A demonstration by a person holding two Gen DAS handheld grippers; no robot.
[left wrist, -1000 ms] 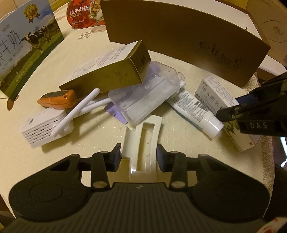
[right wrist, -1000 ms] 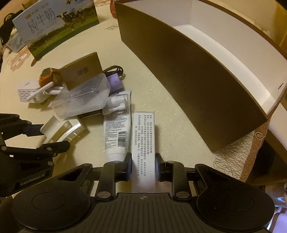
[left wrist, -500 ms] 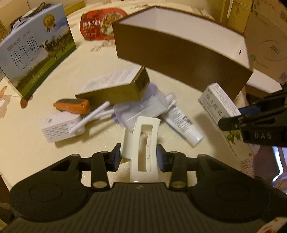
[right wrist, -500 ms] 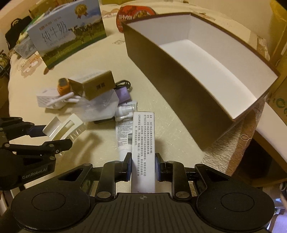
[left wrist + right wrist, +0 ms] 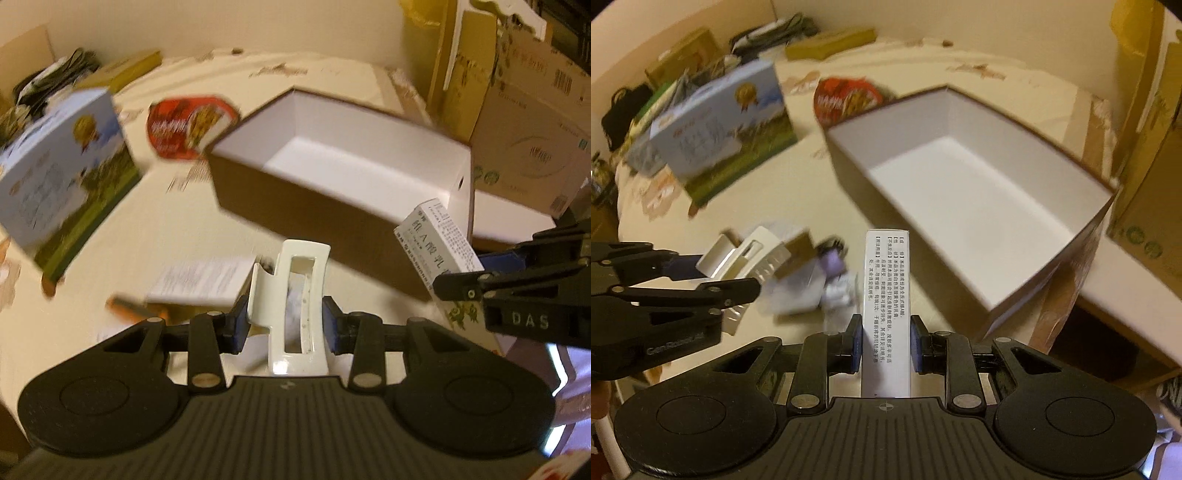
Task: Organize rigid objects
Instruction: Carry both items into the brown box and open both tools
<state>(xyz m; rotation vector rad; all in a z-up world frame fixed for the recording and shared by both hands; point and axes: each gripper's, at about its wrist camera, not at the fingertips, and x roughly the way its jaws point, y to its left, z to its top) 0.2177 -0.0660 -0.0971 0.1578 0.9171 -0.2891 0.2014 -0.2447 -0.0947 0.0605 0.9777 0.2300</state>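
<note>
My left gripper [image 5: 284, 326] is shut on a white hair claw clip [image 5: 295, 306], held up above the table. In the right wrist view that clip [image 5: 738, 254] shows at the left gripper's tips. My right gripper [image 5: 884, 341] is shut on a narrow white carton with printed text [image 5: 886, 295]; the same carton [image 5: 437, 240] appears at the right of the left wrist view. A brown box with a white inside [image 5: 354, 158] [image 5: 979, 199] lies open ahead of both grippers. The pile of small items [image 5: 812, 284] stays on the table below, blurred.
A blue milk carton box [image 5: 62, 177] [image 5: 724, 133] stands at the left. A red food packet [image 5: 184, 125] lies behind the brown box. A gold carton [image 5: 199, 280] and an orange item [image 5: 125, 304] lie in the pile. Cardboard boxes [image 5: 528, 140] stand at the right.
Both grippers rose from the table, carrying the clip and the white carton up. The brown box's white inside has come into full view. The pile sank lower in both views.
</note>
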